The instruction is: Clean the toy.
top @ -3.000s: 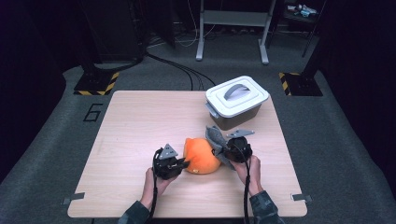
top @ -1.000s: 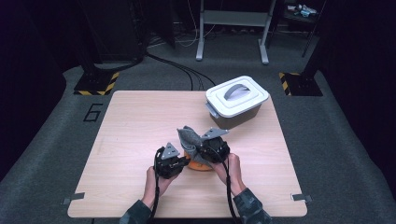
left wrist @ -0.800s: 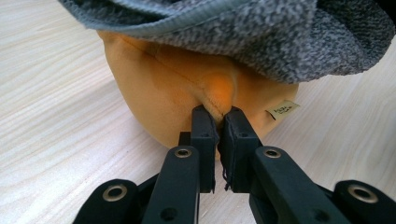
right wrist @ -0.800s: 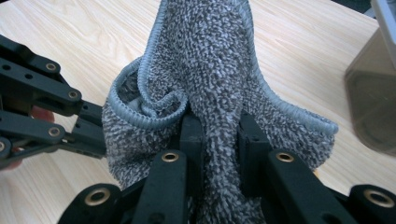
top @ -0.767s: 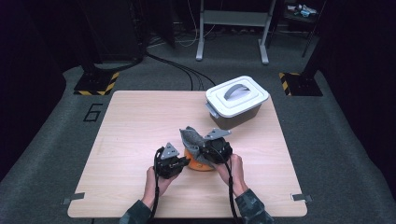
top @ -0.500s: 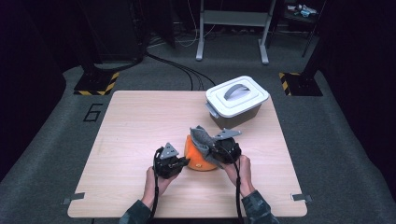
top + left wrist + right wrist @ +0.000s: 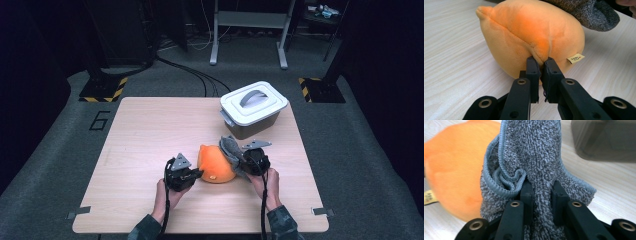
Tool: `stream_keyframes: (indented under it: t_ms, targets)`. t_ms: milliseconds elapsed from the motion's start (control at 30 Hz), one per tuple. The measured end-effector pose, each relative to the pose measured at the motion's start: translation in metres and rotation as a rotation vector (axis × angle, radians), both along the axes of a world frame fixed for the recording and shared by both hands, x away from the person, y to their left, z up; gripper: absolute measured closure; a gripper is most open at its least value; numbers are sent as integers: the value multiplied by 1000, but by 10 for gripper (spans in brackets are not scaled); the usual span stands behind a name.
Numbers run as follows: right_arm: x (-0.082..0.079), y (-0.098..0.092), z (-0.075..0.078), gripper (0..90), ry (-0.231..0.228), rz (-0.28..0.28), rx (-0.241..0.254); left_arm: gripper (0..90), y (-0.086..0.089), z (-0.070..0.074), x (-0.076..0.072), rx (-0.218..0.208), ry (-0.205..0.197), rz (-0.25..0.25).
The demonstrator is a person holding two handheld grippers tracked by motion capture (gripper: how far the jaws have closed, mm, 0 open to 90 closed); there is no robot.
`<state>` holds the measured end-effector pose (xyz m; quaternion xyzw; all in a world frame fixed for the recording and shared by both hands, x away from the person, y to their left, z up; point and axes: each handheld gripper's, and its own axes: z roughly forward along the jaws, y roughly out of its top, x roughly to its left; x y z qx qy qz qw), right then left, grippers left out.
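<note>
The left gripper (image 7: 539, 65) pinches the orange plush toy (image 7: 531, 35); the right gripper (image 7: 541, 191), clamped on a grey cloth (image 7: 536, 152), seems to press it against the toy.

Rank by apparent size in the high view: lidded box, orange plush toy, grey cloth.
1. Lidded box, clearly largest, though it sits farther from the camera.
2. Orange plush toy.
3. Grey cloth, smallest as seen; it is bunched in the right gripper, so partly hidden.

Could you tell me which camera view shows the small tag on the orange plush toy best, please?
The left gripper view: the tag sits close and whole on the toy. The right gripper view catches its blurred corner; the high view leaves it too small.
</note>
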<state>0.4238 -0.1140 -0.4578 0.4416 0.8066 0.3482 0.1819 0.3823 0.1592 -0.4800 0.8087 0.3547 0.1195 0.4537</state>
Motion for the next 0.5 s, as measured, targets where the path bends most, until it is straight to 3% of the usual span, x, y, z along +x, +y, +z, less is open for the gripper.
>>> stream_keyframes:
  t_ms: [100, 267, 500]
  targets:
    - [1, 0, -1, 757, 0, -1, 2, 807, 0, 1, 0, -1, -8, 1]
    - [1, 1, 0, 758, 11, -29, -2, 632, 3, 1, -2, 22, -24, 5]
    - [6, 1, 0, 757, -4, -24, -5, 596, -3, 3, -1, 22, -56, -1]
